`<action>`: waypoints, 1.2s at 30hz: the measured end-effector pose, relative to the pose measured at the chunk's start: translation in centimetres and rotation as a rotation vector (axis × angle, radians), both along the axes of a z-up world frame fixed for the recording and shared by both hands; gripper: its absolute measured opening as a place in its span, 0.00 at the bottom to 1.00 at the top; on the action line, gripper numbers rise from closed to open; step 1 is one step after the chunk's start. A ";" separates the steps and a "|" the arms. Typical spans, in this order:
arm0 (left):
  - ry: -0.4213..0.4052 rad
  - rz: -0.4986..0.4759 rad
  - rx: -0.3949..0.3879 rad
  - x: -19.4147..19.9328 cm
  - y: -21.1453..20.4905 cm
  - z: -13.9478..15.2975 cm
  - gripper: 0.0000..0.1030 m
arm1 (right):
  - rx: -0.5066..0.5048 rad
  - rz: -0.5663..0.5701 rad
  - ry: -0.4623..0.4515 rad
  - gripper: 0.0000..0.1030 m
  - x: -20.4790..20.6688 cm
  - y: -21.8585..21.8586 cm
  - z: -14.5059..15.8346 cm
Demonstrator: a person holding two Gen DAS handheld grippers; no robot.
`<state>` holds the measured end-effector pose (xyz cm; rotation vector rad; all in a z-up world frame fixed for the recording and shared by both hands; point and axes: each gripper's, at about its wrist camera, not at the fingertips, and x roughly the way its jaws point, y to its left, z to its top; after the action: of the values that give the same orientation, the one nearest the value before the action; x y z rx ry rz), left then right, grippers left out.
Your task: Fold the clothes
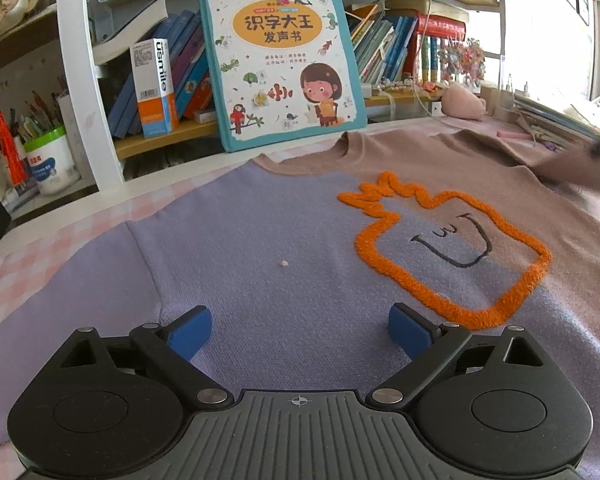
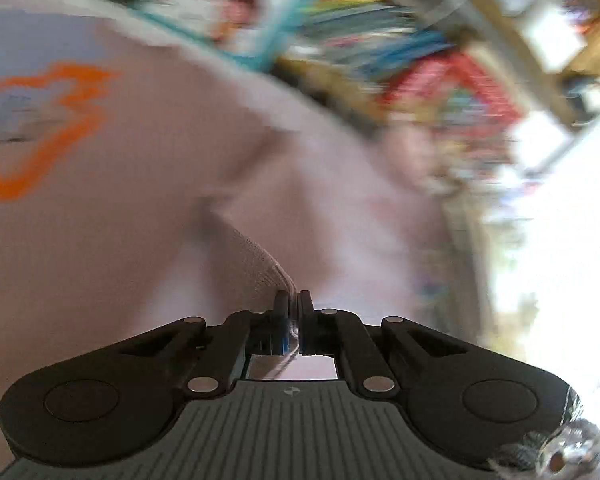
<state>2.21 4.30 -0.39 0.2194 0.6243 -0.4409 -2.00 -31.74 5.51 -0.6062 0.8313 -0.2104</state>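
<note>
One sweater (image 1: 284, 240) spread flat on bench (image 1: 80, 216). Left gripper (image 1: 300, 332) held spread above it. Right gripper (image 2: 294, 312) pinched on sweater cuff (image 2: 260, 264).

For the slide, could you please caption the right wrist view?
Right gripper shut on a ribbed edge of the sweater, camera blurred by motion, bookshelf behind.
</note>
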 end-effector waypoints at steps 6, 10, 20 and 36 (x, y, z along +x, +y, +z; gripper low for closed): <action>0.010 0.000 -0.011 0.2 0.1 0.0 0.95 | -0.255 -0.227 -0.110 0.04 5.8 -7.3 0.7; 0.023 0.000 -0.025 0.4 0.4 0.0 0.95 | -0.167 -0.336 -0.113 0.11 8.6 -10.4 0.5; 0.024 -0.001 -0.026 0.4 0.4 0.0 0.95 | 0.128 -0.147 -0.153 0.41 6.1 -5.2 0.0; -0.133 0.238 -0.073 -4.7 3.0 1.8 0.47 | 0.485 0.250 0.029 0.45 -4.2 4.5 -2.4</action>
<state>-2.44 7.30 1.37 0.1023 0.4962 -0.2173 -6.22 -27.29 3.06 -0.2510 0.7902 0.2255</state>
